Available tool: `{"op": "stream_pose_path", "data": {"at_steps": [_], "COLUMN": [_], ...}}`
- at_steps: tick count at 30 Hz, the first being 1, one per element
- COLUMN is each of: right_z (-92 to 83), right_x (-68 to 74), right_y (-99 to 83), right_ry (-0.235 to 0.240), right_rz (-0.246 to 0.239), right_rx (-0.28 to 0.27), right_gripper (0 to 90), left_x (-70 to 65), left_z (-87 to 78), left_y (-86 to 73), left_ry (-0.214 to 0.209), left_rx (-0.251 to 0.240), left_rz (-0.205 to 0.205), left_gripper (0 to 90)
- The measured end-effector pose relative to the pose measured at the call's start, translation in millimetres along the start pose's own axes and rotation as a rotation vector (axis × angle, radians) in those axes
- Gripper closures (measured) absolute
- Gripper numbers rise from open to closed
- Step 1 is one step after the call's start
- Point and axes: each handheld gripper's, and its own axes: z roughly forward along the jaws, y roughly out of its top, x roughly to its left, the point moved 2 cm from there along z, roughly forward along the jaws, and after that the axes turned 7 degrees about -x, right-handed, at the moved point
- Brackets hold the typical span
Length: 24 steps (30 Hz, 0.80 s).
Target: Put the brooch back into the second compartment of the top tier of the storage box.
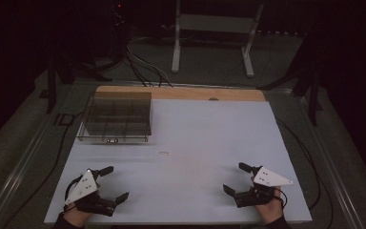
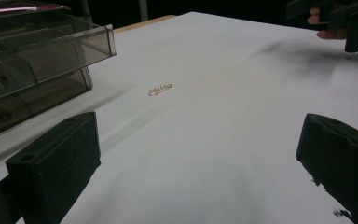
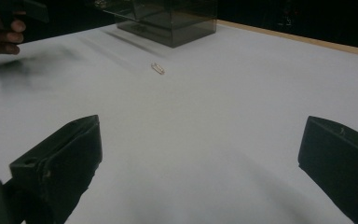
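Note:
A small pale beaded clip lies on the white table near its middle, also seen as the clip in the left gripper view and the clip in the right gripper view. A smoky clear compartment box stands at the back left; the box has a tier pulled out. My left gripper rests open at the front left, nothing between its jaws. My right gripper rests open at the front right, also empty. Both sit well short of the clip.
A wooden strip runs along the table's far edge. Cables and a white stand sit on the floor beyond. The other hand shows far off in the left gripper view.

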Motion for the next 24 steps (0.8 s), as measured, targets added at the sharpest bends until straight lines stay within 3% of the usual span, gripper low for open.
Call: {"op": "stream_pose_path", "data": {"at_steps": [6,12,18,24], "right_z": [-0.6,-1.4,-2.4,-1.9], "right_x": [1.4,1.6,2.5,4.4], "right_y": [0.2,4.2,15.1,33.7], "right_ry": [-0.001,0.004,-0.007,-0.028], "right_rz": [-0.008,0.041,0.055,0.025], "right_rx": [0.016,0.027,0.030,0.021], "right_gripper": [0.0,0.0,0.0,0.0], "left_x": [-0.8,-0.7,1.0,0.6], "left_z": [0.2,0.2,0.8,0.4], "left_y": [0.8,0.9,2.3,2.4], "left_ry": [0.001,0.002,0.002,0.005], "left_rx": [-0.003,-0.005,-0.014,-0.010], "left_rz": [-0.003,-0.006,-0.014,-0.010], "left_gripper": [0.6,0.6,0.6,0.6]}}
